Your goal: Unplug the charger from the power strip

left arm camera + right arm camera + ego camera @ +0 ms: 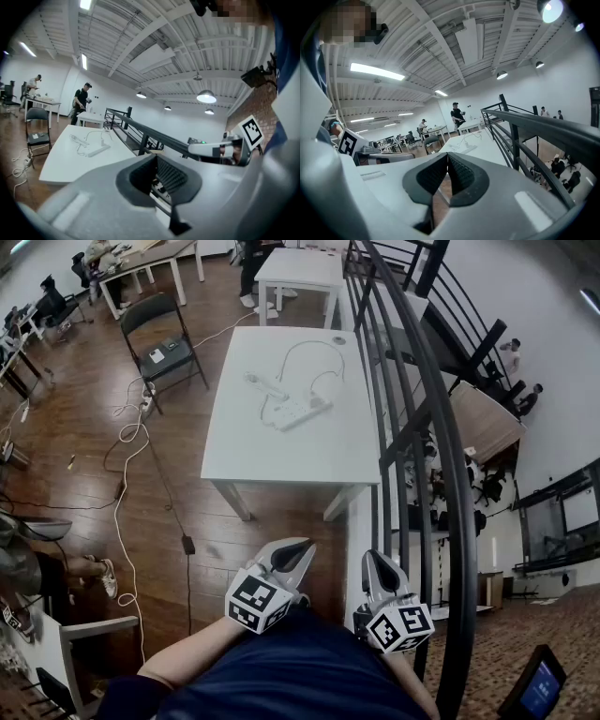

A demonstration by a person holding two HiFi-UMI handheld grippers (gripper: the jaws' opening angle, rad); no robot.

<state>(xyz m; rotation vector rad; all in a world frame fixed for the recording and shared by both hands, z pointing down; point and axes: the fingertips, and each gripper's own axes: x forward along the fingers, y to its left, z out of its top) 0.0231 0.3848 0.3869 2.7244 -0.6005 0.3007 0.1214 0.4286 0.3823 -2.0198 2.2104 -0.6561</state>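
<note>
White power strip lies slantwise near the middle of the white rectangular table. The charger looks plugged in at its right end, though it is small from up here. A thin white cable loops away toward the table's far edge. The tabletop is smooth and matte on slim white legs, and it stands on a brown wood-plank floor.

A black metal railing curves past just to the right of the table. A black folding chair stands to the table's left, with more desks and people further back.

Down at the near edge, well apart from the table, both tools sit side by side and tip slightly downward toward it. The left gripper has its black ribbed pads pressed together with nothing between them. The right gripper is the same, closed and empty. Each has a grey moulded shell and carries its checkered marker cube.
</note>
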